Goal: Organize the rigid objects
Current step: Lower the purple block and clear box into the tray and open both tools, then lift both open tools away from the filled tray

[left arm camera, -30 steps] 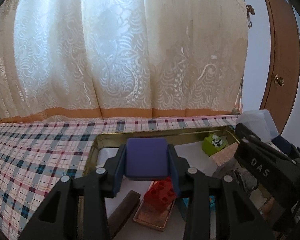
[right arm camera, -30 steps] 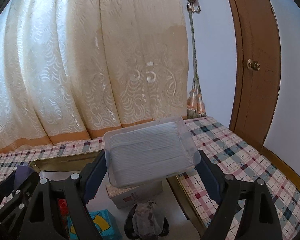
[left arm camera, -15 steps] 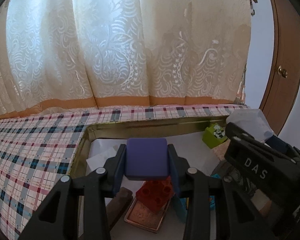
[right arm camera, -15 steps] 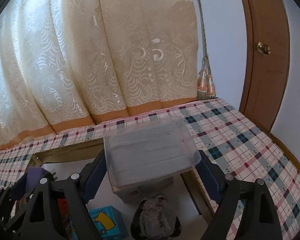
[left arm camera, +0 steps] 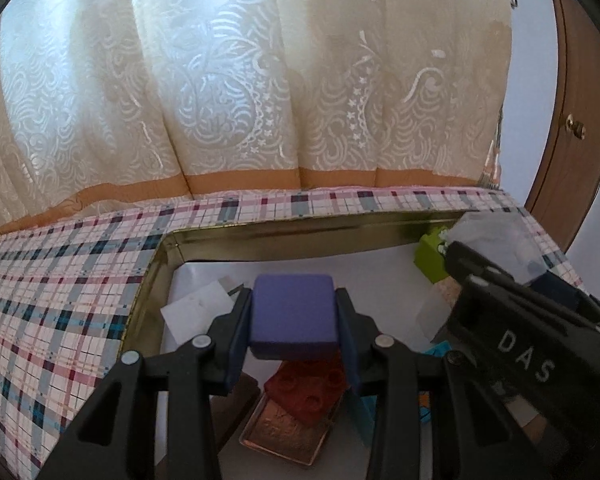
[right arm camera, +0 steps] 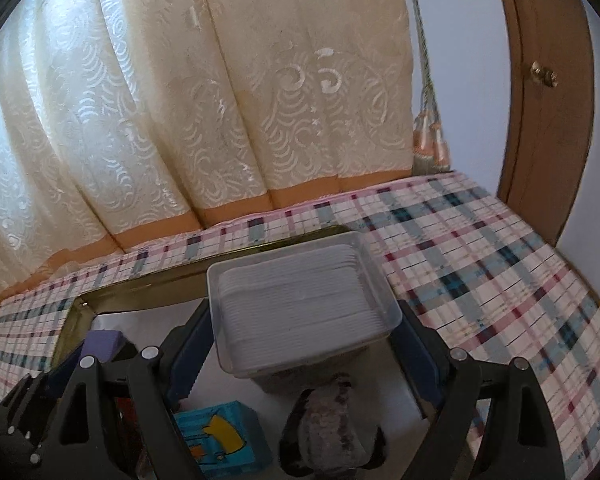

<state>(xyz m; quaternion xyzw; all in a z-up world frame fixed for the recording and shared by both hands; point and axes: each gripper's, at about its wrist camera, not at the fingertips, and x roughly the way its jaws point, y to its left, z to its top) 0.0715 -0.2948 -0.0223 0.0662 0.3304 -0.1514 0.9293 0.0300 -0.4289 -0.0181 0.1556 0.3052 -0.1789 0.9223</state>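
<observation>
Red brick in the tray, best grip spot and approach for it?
Take the red brick from above, fingers across its two flat side walls. It lies studs-up on a copper tin, so the sides stand clear. The left gripper must first drop its purple block.

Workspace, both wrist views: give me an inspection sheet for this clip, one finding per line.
Surface: plaid tablecloth with a gold-rimmed tray on it.
Job's things: purple block in the left gripper; clear plastic box in the right gripper.
Clutter: in the tray, red brick on a copper tin, green block, blue card box, grey furry item, white paper.
Grippers: both shut on their loads, above the tray.
Cables: nothing seen.
Surroundings: lace curtain, wooden door.
</observation>
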